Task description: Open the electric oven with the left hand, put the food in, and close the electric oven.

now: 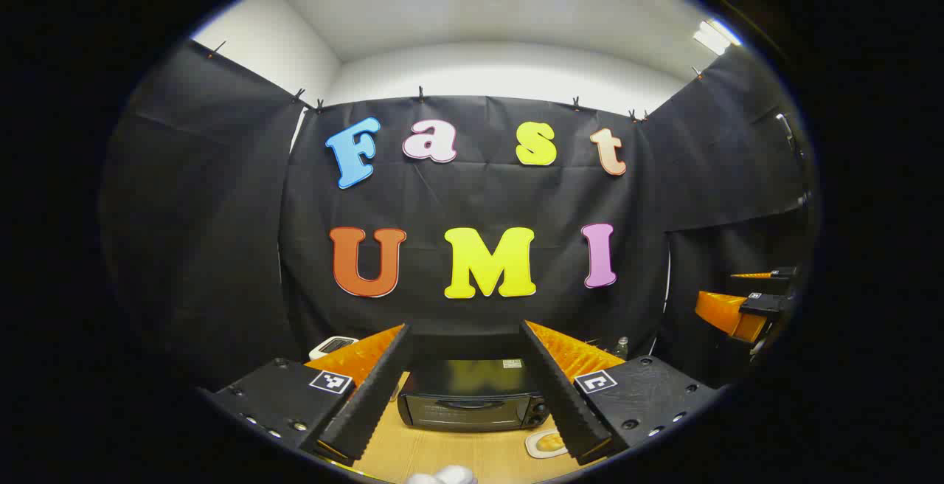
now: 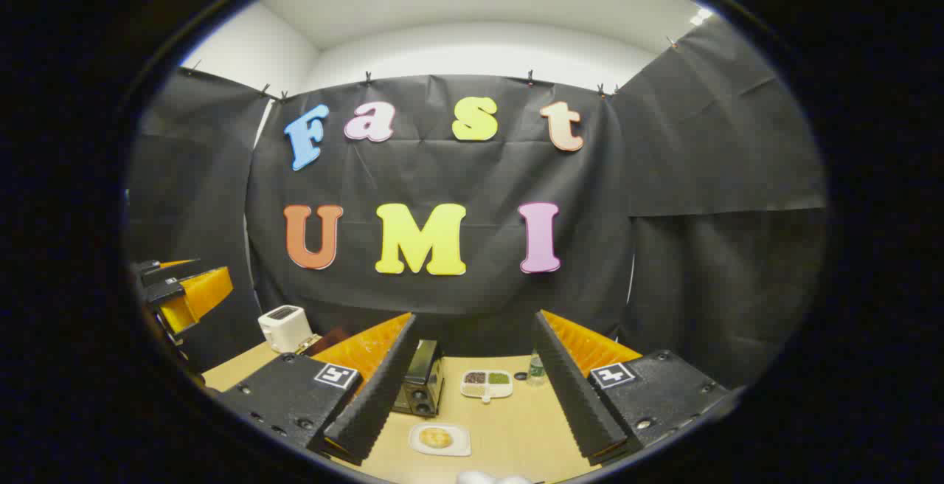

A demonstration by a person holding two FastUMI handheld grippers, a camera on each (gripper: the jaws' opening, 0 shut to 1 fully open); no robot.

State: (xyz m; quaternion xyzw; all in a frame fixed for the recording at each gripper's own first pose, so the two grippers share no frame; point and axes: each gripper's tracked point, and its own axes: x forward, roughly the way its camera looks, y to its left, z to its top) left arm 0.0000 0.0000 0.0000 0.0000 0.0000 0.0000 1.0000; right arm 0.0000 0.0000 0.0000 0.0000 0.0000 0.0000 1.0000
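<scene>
A light wooden table [image 2: 509, 432] carries a black electric oven [image 1: 468, 400] with its door shut. Near its front corner lies a small white plate [image 2: 440, 439] with a round golden bun [image 2: 436, 437]. Farther back stand a white compartment tray [image 2: 487, 385], a small bottle [image 2: 537, 370] and a white toaster [image 2: 284, 327].

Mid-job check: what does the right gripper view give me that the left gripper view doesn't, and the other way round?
Right gripper view: a divided tray on the table beside the oven, which is seen side-on. Left gripper view: the oven's front door, shut, with its handle. Both: the oven, the plate of food in front of it, and open tongs, the left tongs and right tongs.
</scene>
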